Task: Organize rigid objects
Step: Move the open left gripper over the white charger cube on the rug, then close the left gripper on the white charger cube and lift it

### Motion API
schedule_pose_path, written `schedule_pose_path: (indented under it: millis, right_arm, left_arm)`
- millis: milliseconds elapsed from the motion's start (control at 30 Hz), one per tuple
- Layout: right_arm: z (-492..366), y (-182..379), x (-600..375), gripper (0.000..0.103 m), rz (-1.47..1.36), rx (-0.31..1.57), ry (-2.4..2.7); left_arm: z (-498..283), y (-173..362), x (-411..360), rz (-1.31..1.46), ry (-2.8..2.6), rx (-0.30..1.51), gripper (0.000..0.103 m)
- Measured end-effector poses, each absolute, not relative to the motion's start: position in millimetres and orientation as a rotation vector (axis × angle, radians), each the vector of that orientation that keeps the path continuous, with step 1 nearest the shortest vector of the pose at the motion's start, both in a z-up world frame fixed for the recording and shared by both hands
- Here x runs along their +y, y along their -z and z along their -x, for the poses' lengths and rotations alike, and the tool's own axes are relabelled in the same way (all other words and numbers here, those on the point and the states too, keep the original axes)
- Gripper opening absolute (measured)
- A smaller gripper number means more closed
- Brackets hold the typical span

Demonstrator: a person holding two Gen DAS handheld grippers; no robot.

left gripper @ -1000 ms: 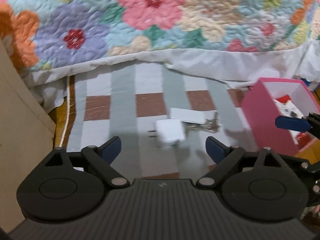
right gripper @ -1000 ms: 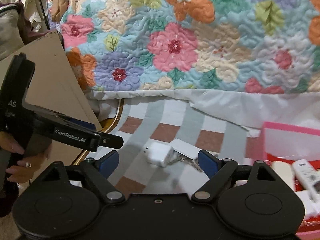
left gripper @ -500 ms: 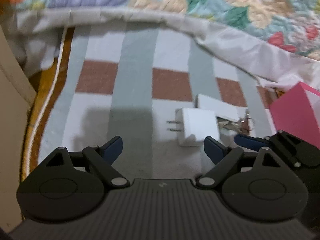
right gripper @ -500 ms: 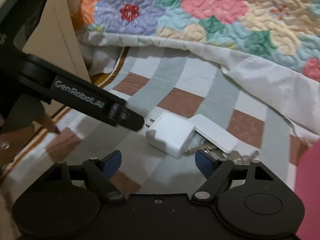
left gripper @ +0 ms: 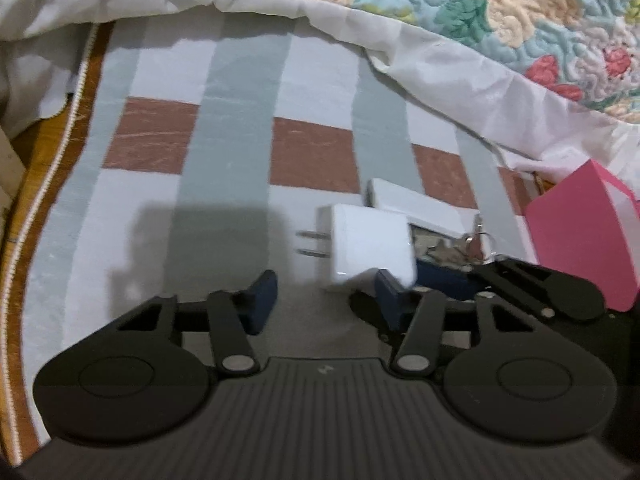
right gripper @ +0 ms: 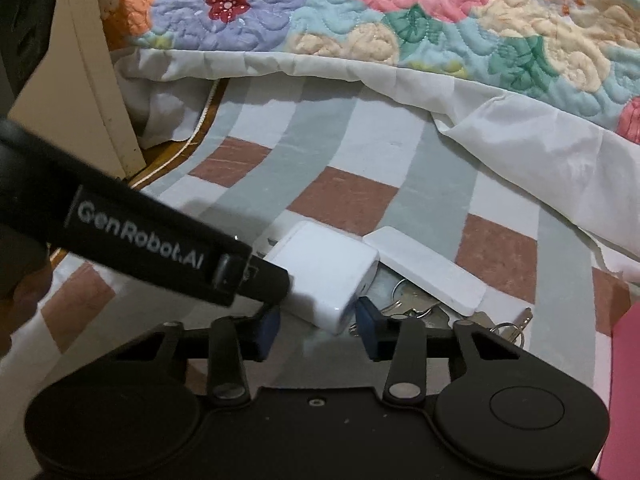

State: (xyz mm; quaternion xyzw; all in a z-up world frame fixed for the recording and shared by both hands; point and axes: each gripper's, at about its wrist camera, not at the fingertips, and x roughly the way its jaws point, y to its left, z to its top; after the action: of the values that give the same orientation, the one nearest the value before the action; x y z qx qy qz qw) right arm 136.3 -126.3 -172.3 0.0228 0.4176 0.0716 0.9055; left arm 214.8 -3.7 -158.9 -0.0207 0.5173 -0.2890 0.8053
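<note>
Between both jaws, white charger [right gripper: 326,274]

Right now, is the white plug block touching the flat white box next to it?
Touching. In the right wrist view the white plug block has its corner against the flat white box, with no cloth showing between them.

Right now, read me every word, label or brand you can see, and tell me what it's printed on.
"GenRobot.AI": white letters on the black side of the left tool, seen from the right wrist view.
A small mark on the ribbed body of the left tool in its own view: too small to read.
White charger, flat white box, keys, pink box: no text visible.
</note>
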Motion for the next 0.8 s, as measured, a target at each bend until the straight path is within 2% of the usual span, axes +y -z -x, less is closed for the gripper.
schedule_pose_path:
  millis: [33, 100, 167, 200, 367, 433, 500, 533, 600, 800]
  right_arm:
    - [-135.9, 172.2, -125.7, 0.04, -0.047, 0.863, -0.159]
    - [-134.3, 172.2, -122.7, 0.032, -0.045, 0.867, -0.189]
    - [-130.7, 169.8, -117.1, 0.032, -0.044, 0.863, -0.212]
    - [-129.5, 168.4, -114.2, 0.032, -0.04, 0.864, -0.218]
    - [-124.1, 162.7, -114.7, 0.034, -0.072, 0.851, -0.197]
    - [-124.0, 161.0, -116.3, 0.039, -0.061, 0.843, -0.182]
    - [-126.4, 160.3, -117.5, 0.053, -0.027, 0.836, -0.165]
    - [-127.8, 160.1, -118.5, 0.055, -0.015, 0.832, -0.159]
    - [-131.8, 160.9, -121.5, 0.057, -0.017, 0.833, -0.164]
    - [-143.2, 171.0, -116.8, 0.057, -0.045, 0.877, -0.193]
  left_arm:
    - [-214.9, 158.7, -3.8, 0.057, 0.632, 1.11, 0.038]
    - [-214.3, 157.9, -3.7, 0.086, 0.668, 1.126, 0.033]
    - [-211.8, 156.0, -4.3, 0.118, 0.717, 1.143, 0.03]
    - [-209.2, 154.3, -5.4, 0.126, 0.737, 1.146, 0.025]
    - [-204.2, 149.7, -4.4, 0.11, 0.716, 1.128, 0.025]
    - [-208.2, 148.6, -0.8, 0.095, 0.666, 1.093, 0.026]
    - [-214.1, 147.9, 3.8, 0.088, 0.632, 1.055, 0.029]
    - [-217.5, 148.5, 6.0, 0.096, 0.618, 1.045, 0.03]
    - [-227.5, 151.3, 10.6, 0.126, 0.598, 1.033, 0.034]
    - [-242.2, 167.4, 6.7, 0.155, 0.613, 1.098, 0.037]
